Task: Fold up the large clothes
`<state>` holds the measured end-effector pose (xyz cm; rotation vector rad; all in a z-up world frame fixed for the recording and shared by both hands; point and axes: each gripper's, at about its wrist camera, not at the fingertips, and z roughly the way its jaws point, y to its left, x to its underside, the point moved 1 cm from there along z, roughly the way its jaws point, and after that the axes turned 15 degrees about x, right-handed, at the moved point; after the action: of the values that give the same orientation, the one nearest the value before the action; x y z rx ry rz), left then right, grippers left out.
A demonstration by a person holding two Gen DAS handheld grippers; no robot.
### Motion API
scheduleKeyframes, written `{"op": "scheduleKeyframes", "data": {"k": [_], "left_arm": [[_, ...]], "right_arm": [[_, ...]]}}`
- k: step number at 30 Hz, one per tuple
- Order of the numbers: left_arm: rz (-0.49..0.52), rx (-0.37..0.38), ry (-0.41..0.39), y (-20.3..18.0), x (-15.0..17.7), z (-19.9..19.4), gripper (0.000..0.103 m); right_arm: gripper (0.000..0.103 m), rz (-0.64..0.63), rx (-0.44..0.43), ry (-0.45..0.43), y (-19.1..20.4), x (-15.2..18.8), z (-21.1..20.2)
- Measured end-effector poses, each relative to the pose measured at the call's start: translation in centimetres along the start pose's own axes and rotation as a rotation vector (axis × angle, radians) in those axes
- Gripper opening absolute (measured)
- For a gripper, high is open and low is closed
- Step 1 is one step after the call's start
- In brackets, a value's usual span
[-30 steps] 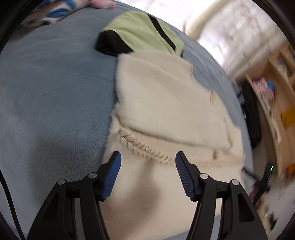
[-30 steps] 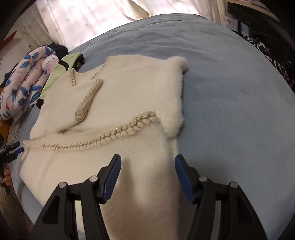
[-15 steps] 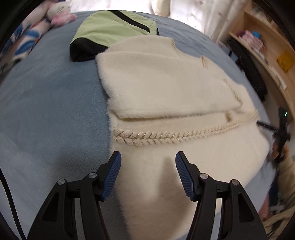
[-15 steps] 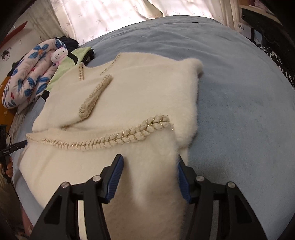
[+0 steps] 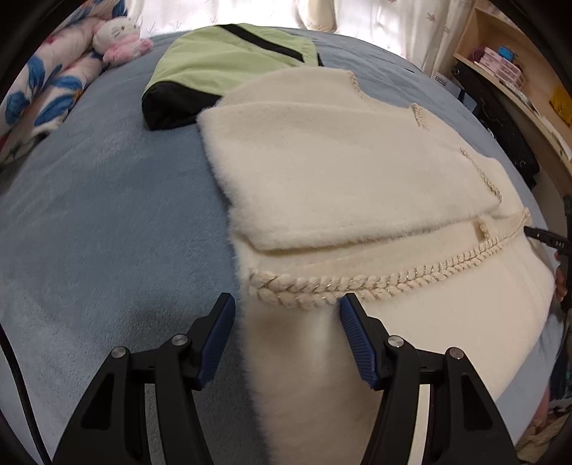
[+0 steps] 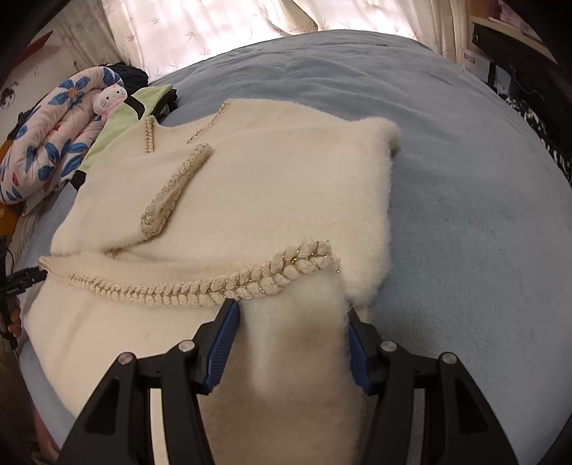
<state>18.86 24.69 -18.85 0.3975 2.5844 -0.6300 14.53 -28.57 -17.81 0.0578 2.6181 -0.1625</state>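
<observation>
Your landmark: sweater (image 5: 343, 168), lying flat on bed (image 5: 89, 214). Braided trim (image 5: 357, 282) crosses its near part. Folded jacket (image 5: 221, 68) behind sweater, touching far edge. Plush toy (image 5: 114, 39) and rolled quilt (image 6: 53, 143) beyond jacket, left of sweater. Shelf unit (image 5: 518, 71) right of sweater, off bed.

We see soft daylight through the sheer white patterned curtains (image 6: 214, 32), sharp centres, fisheye-bent dark corners, and faint shadows under the fingers.
</observation>
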Motion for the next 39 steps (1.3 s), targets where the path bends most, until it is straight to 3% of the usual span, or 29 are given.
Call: {"op": "scheduleKeyframes", "data": {"k": [2, 4, 5, 6, 8, 11, 15, 21, 27, 31, 34, 39], "left_arm": [[0.039, -0.036, -0.005, -1.1, 0.0, 0.3, 0.047], [0.093, -0.118, -0.002, -2.5, 0.3, 0.6, 0.030], [0.119, -0.166, 0.010, -3.2, 0.5, 0.8, 0.016], [0.137, -0.209, 0.019, -3.8, 0.7, 1.0, 0.012], [0.154, -0.276, 0.027, -4.8, 1.0, 1.1, 0.009], [0.160, -0.376, 0.020, -6.1, 1.3, 0.7, 0.008], [0.178, -0.474, -0.072, -7.8, 0.8, -1.9, 0.007], [0.174, -0.489, -0.241, -10.5, -2.5, -7.7, 0.007], [0.208, -0.551, -0.343, -11.8, -7.8, -9.5, 0.007], [0.219, -0.602, -0.396, -11.5, -11.9, -9.1, 0.007], [0.202, -0.614, -0.413, -10.2, -15.6, -7.7, 0.007], [0.124, -0.621, -0.354, -6.2, -21.9, -0.9, 0.007]], "right_arm": [[0.052, -0.010, 0.031, -0.013, 0.2, 0.1, -0.2], [0.035, -0.033, 0.080, -0.024, 0.8, 0.3, -0.6], [0.023, -0.049, 0.109, -0.033, 1.1, 0.5, -0.9], [0.013, -0.068, 0.149, -0.046, 1.5, 0.7, -1.3], [0.009, -0.094, 0.205, -0.064, 2.2, 1.1, -2.0], [0.008, -0.096, 0.282, -0.122, 2.9, 2.0, -3.9], [0.008, -0.045, 0.303, -0.200, 2.3, 2.3, -7.2], [0.007, 0.047, 0.287, -0.305, 0.4, 1.2, -11.9], [0.007, 0.114, 0.301, -0.391, -0.4, -3.2, -13.3], [0.007, 0.131, 0.312, -0.465, -0.1, -7.9, -13.5], [0.007, 0.142, 0.308, -0.469, 0.1, -11.4, -12.0], [0.007, 0.159, 0.318, -0.405, 0.8, -17.2, -5.5]]}}
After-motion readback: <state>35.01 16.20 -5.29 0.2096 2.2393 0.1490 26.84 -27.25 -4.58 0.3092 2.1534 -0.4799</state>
